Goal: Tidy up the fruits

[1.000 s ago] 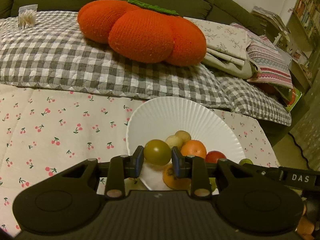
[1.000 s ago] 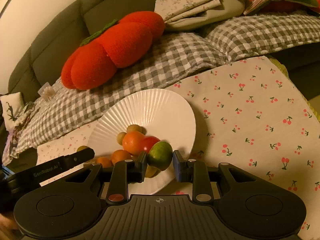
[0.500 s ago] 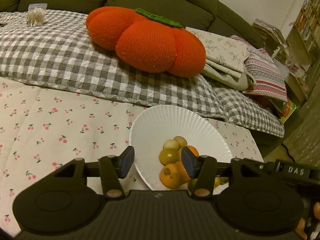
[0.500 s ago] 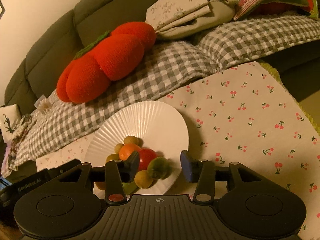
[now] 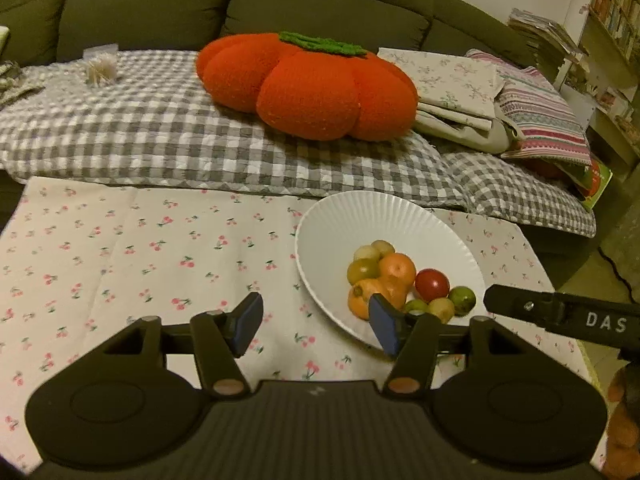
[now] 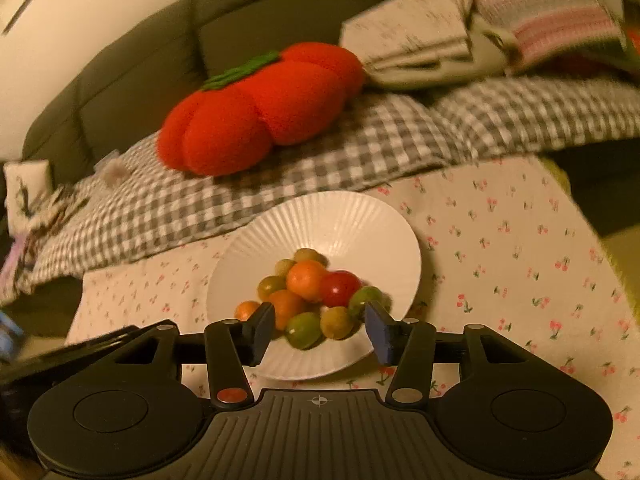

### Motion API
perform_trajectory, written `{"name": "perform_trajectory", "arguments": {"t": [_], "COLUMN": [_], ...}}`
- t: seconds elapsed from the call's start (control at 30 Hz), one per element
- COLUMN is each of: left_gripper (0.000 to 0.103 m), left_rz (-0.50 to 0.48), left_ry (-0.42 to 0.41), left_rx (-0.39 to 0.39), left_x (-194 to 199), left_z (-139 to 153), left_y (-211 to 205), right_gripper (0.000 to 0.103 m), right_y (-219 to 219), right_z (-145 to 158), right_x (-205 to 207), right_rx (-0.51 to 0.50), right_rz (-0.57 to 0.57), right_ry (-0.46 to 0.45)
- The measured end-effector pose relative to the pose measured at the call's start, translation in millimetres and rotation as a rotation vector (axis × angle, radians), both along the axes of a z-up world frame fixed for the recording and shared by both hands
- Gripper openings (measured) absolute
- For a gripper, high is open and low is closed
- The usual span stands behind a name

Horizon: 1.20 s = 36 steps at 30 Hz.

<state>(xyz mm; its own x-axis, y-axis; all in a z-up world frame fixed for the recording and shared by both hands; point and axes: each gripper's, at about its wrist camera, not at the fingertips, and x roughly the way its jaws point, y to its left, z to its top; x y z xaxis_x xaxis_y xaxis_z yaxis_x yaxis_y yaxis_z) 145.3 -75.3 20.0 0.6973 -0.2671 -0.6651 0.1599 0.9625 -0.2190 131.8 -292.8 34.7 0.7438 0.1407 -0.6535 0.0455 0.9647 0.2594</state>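
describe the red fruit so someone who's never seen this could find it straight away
Find the white ribbed plate on the cherry-print cloth, in front of the orange pumpkin cushion. In its fruit pile, the red fruit sits just right of the top orange. It alone is glossy red; its neighbours are orange or green.

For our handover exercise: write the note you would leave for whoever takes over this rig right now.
Left tool: open, empty, over the cloth beside the plate.
Right tool: open, empty, at the plate's near rim.
Fruits: all piled on the plate, the red one among them.
Done: the fruit in view is on the plate.
Left: check outside these views for stray fruit.
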Motion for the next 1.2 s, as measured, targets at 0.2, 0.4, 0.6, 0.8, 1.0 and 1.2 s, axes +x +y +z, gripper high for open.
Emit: {"name": "perform_trajectory", "arguments": {"t": [0.2,0.4,0.6,0.8,1.0,1.2], "left_gripper": [0.075,0.086,0.09,0.096,0.099,0.1], "left_rz": [-0.003,0.033,0.03,0.055,0.103,0.121], "left_ry": [-0.052,-0.081,-0.132,-0.136,-0.115,-0.113], "left_rx": [0.09,0.121,0.174,0.188,0.179,0.18], "left_x": [-27,-54,-88,-120,-146,-155], "left_z": [11,23,35,40,35,29], "left_y": [3,13,20,33,54,65], "right_gripper": [0.062,0.092,0.097,0.099,0.102,0.102], "right_y": [23,37,48,58,75,88], "right_z": [15,27,28,29,32,28], "right_x": [-28,-51,-71,-99,-127,-144], "right_rx": [-0.073,-0.156,-0.128,-0.125,-0.141,-0.158], "right_rz": [0.045,0.016,0.022,-0.006,0.011,0.017], "right_ry": [-0.053,-0.1,-0.082,-0.089,-0.13,-0.139]}}
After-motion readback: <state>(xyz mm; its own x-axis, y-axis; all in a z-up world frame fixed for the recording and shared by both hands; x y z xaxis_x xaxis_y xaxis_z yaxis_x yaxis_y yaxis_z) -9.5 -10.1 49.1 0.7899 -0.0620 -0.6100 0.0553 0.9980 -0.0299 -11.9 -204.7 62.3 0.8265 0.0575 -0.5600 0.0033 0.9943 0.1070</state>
